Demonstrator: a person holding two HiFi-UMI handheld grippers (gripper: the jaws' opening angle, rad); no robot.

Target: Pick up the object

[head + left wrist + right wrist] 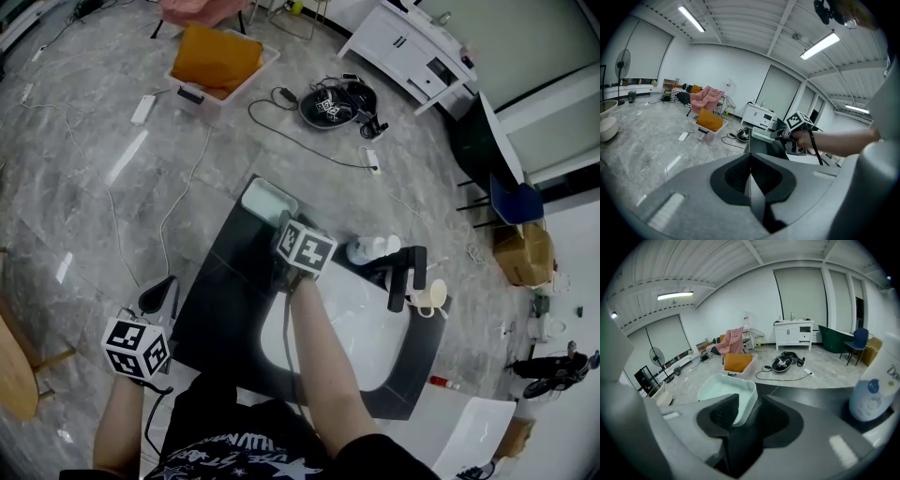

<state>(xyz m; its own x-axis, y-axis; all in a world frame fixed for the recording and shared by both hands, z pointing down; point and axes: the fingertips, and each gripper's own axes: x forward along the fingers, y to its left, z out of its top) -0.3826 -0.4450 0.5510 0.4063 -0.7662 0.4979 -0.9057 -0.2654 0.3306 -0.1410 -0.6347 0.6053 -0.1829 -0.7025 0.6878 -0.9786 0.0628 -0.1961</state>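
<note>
A pale mint rectangular container stands at the far corner of the black table. My right gripper, marker cube on top, reaches down to the container's near rim. In the right gripper view the container has its near wall between the jaws of my right gripper. The jaws stand apart, and a dark gap shows beside the wall. My left gripper hangs off the table's left side, low over the floor. In its own view my left gripper has its pads together with nothing between them.
A white bottle, a black faucet and a cream cup stand along the table's right, by the white basin. On the floor beyond lie cables, a bin with an orange bag and a white cabinet.
</note>
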